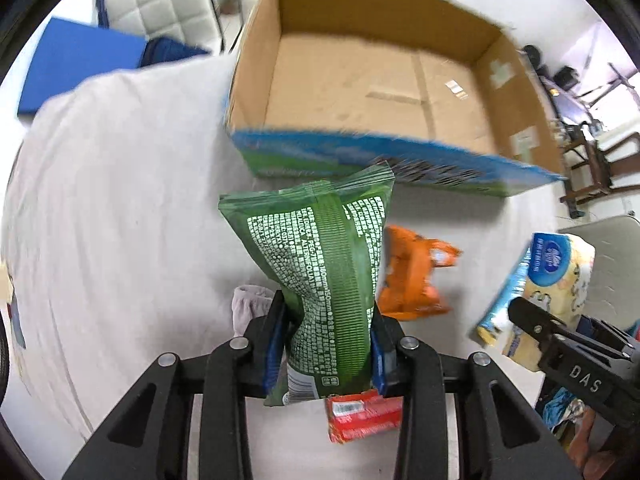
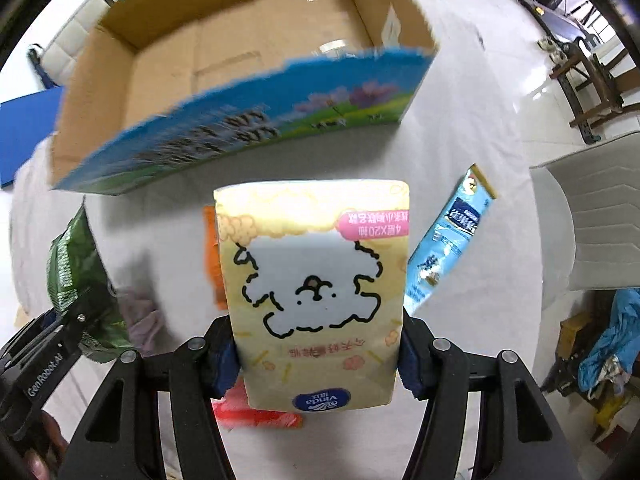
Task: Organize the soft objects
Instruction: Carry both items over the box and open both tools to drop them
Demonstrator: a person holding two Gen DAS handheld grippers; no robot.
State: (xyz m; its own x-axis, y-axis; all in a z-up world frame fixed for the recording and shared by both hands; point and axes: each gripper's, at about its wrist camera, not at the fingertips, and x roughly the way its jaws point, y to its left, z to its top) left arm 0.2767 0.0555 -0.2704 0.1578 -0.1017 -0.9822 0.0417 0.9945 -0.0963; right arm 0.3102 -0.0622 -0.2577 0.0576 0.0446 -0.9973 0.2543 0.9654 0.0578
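The green pack (image 1: 320, 280) stands between the fingers of the left gripper (image 1: 326, 354), clamped at its lower end, its long axis running up the frame toward the cardboard box (image 1: 360, 80). In the left wrist view the pack's top edge sits just below the box's near wall, the printed blue-and-green one, and the open, bare floor of the box fills the upper middle of the frame beyond it. So the box lies straight ahead of this gripper — the coming move looks like a carry forward and over that near wall.

The yellow tissue pack (image 2: 316, 296) is held the same way by the right gripper (image 2: 316, 356), which is closed on its sides near the bottom; the pack rises upright in the centre of the right wrist view, its top edge just under the box's printed wall. From here the box sits ahead and toward the upper left of the frame. Both packs appear lifted off the white-covered surface (image 1: 120, 200). Neither arm is clearly nearer the box, though the left faces it more squarely.

Outward from these, an orange packet (image 1: 412, 276) lies on the surface right of the green pack, a red packet (image 1: 364, 416) at the lower centre, and a greyish cloth (image 1: 250, 304) just left of the left gripper. A blue sachet (image 2: 448, 240) shows just right of the tissue pack in the right wrist view; whether it is gripped along with it I cannot tell.
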